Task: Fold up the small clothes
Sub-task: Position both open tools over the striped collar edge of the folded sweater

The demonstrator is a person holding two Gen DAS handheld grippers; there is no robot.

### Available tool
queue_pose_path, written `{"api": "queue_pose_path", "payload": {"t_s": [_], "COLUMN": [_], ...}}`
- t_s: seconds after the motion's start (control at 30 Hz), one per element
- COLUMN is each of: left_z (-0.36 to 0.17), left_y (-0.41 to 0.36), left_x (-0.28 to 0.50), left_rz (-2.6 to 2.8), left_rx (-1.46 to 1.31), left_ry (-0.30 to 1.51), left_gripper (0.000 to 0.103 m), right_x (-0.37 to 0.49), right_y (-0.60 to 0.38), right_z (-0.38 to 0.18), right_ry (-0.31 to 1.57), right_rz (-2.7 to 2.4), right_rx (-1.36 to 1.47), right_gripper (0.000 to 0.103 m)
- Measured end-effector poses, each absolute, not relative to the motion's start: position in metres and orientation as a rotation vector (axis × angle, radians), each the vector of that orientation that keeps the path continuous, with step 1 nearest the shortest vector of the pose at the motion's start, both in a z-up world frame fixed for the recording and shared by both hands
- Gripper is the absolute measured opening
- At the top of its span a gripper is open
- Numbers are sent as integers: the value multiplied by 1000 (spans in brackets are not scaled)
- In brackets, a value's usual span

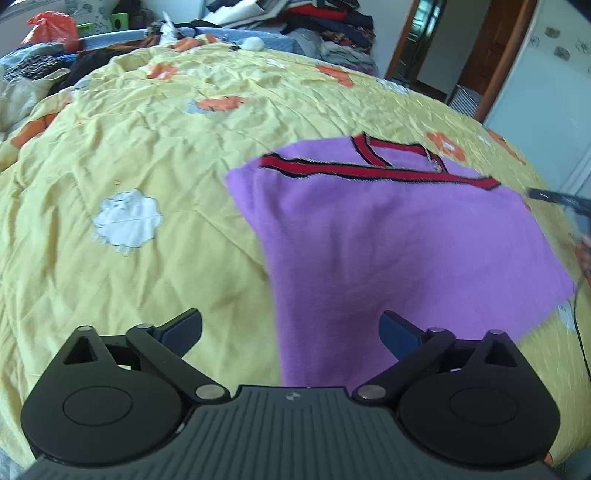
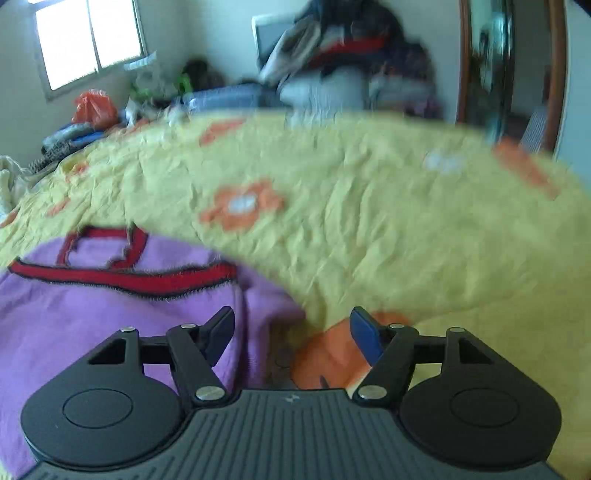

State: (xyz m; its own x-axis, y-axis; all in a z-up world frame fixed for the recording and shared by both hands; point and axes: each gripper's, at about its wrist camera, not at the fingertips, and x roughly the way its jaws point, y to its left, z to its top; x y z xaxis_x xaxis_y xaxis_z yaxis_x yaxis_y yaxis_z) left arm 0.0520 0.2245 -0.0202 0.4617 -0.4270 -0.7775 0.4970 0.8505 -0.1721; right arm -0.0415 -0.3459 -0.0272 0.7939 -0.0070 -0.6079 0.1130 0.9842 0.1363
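Observation:
A small purple knitted top (image 1: pixel 388 236) with red and black trim (image 1: pixel 373 171) lies flat on the yellow bedspread (image 1: pixel 129 155). My left gripper (image 1: pixel 291 332) is open and empty, hovering over the top's near left edge. In the right wrist view the top (image 2: pixel 92 306) lies at the lower left, its right edge bunched. My right gripper (image 2: pixel 293 334) is open and empty above that right edge, its left finger (image 2: pixel 219 334) over the purple cloth. The right gripper's tip shows at the far right of the left wrist view (image 1: pixel 554 199).
The bedspread (image 2: pixel 369 221) has orange and white flower patches. Piles of clothes (image 1: pixel 325 22) and an orange bag (image 1: pixel 51 26) lie beyond the bed's far edge. A wooden door frame (image 1: pixel 495 66) stands at the right. A window (image 2: pixel 88 40) is at the far left.

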Motion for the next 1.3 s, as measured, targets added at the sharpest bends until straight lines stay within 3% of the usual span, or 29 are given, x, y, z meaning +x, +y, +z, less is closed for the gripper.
{"api": "queue_pose_path", "payload": {"t_s": [0.13, 0.2, 0.33, 0.63, 0.93, 1.3], "left_z": [-23, -24, -26, -45, -47, -48], "left_y": [237, 237, 222, 178, 162, 163], "left_x": [75, 92, 130, 182, 191, 191], "left_rz": [-535, -545, -573, -601, -634, -627], "left_rx": [-55, -135, -147, -94, -15, -41], "left_ry": [948, 954, 980, 1067, 1098, 1083], "left_gripper": [103, 103, 103, 103, 103, 103], "right_x": [-74, -72, -79, -93, -63, -81], "right_y": [-294, -268, -244, -86, 64, 149], "right_z": [-25, -43, -62, -31, -62, -85], "right_ry": [646, 726, 767, 598, 689, 535], "right_rz": [134, 159, 39, 191, 253, 172], "right_rx": [179, 123, 12, 32, -89, -548], "right_gripper": [69, 75, 77, 103, 103, 103]}}
